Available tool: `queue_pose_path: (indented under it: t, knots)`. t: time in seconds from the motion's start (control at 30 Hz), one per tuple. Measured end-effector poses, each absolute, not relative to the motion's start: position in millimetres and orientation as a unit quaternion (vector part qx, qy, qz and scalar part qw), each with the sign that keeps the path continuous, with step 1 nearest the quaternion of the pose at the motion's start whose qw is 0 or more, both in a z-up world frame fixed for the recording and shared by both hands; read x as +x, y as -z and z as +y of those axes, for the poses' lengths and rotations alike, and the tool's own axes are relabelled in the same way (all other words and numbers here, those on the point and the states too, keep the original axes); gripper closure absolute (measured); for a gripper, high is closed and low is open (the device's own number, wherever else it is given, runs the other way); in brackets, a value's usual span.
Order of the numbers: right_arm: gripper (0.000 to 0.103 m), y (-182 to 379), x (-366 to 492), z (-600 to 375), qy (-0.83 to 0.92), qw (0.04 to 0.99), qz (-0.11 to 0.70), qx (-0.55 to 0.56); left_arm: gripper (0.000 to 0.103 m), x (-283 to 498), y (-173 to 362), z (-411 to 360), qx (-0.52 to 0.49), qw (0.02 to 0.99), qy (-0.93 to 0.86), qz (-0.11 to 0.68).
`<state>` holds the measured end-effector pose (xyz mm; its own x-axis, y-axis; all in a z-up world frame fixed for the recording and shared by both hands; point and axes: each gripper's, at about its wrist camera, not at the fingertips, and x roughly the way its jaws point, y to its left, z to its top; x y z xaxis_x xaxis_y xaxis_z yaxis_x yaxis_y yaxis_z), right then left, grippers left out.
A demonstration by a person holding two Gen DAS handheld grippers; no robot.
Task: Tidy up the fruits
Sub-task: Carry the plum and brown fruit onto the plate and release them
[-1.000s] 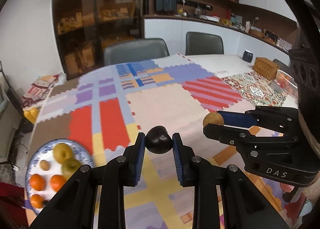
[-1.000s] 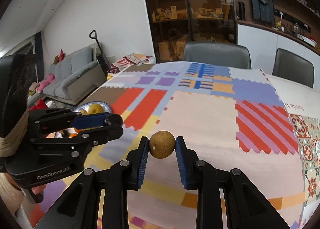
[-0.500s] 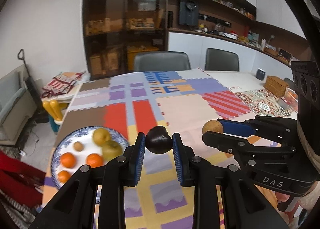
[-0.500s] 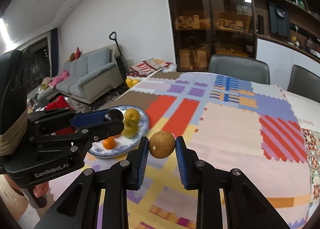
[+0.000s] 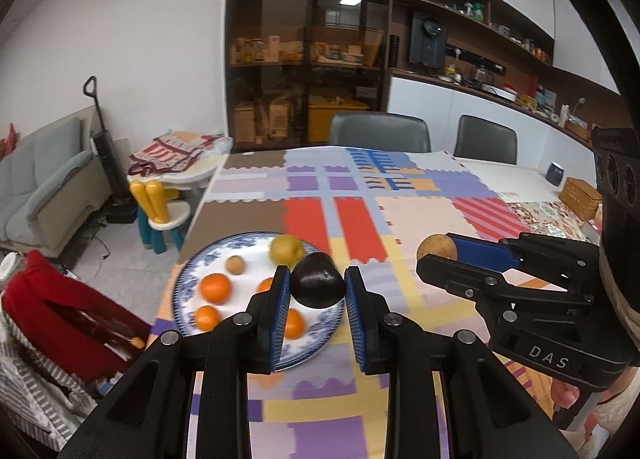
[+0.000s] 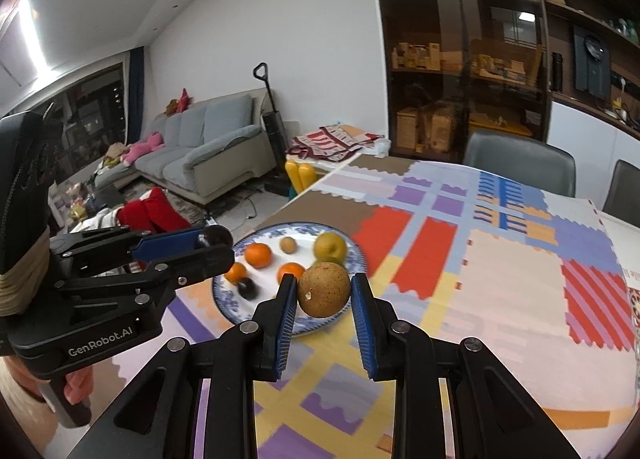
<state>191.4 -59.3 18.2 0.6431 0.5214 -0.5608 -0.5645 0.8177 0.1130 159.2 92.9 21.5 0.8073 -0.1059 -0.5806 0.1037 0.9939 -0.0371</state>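
Note:
My left gripper (image 5: 318,283) is shut on a dark purple plum (image 5: 318,286), held above the right part of a blue-patterned white plate (image 5: 182,287). On that plate (image 6: 352,247) lie several oranges (image 5: 215,287), a yellow-green pear (image 5: 286,249) and a small brown fruit (image 5: 235,265). My right gripper (image 6: 325,291) is shut on a round brown fruit (image 6: 324,289) just right of the plate. In the right wrist view the left gripper (image 6: 214,243) appears at the left, and a small dark fruit (image 6: 247,288) lies on the plate.
The plate sits near the left corner of a table under a patchwork cloth (image 5: 408,219). Two grey chairs (image 5: 380,133) stand at the far side. A wicker box (image 5: 580,197) is at the right. A small stool (image 5: 162,219) and a sofa (image 6: 208,147) stand beyond the table's left edge.
Both grippers have swung left across the table with their fruits. The plate has come from the lower left to just under and ahead of them.

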Motion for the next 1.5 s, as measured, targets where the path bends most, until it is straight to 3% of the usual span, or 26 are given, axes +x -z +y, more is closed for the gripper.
queue_pose_path:
  t: [0.73,1.4,1.5]
  knots:
    - [0.074,36,233,15,-0.295,0.881,0.364,-0.067,0.076,199,27,161,0.001,0.938,0.036,0.346]
    - [0.074,64,265,33,-0.291,0.870,0.392,-0.066,0.076,247,69,157,0.021,0.917,0.059,0.395]
    - [0.074,64,266,33,-0.294,0.871,0.389,-0.066,0.071,248,69,156,0.023,0.915,0.057,0.398]
